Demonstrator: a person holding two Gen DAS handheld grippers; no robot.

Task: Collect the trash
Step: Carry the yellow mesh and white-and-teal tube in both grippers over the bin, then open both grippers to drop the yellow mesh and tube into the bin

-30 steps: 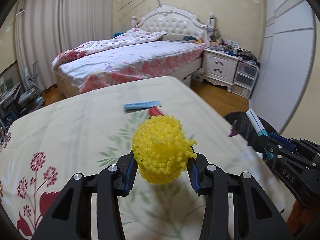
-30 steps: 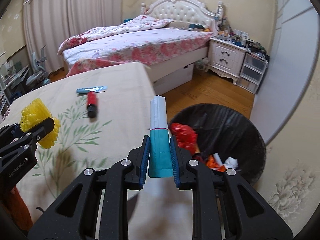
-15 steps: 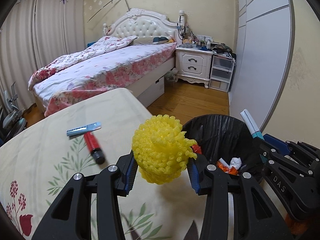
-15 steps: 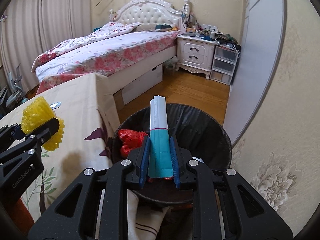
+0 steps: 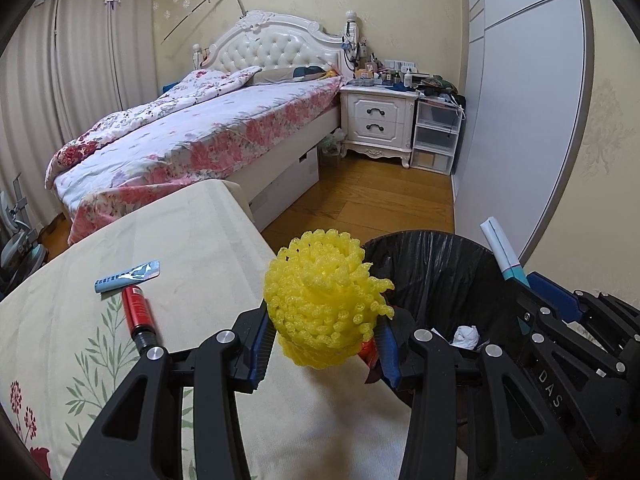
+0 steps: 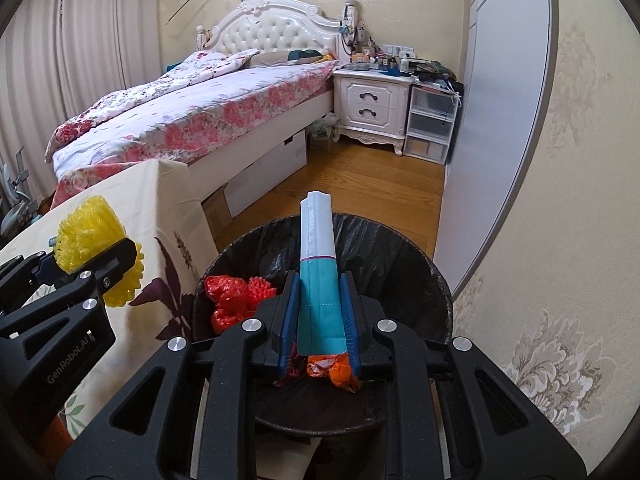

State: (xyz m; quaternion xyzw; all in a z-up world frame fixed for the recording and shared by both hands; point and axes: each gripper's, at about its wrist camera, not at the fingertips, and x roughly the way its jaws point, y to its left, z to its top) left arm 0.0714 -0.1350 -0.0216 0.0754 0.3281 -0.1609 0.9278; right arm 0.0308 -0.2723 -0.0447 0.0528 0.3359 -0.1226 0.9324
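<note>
Jaws of the left gripper point(image 5: 324, 344) clamp a yellow foam fruit net point(image 5: 324, 304); the right gripper point(image 6: 318, 320) grasps a teal-and-white packet point(image 6: 318, 276) above the black-lined trash bin point(image 6: 400, 264).

Right gripper point(image 6: 319, 316): clamped on teal-and-white packet point(image 6: 319, 276), above black-lined trash bin point(image 6: 400, 264). Bin contents: red wrapper point(image 6: 232, 300), orange scrap point(image 6: 336, 372). Left gripper point(image 6: 90, 258), near left: gripping yellow foam net point(image 6: 86, 228) over floral-clothed bench point(image 6: 160, 216).
</note>
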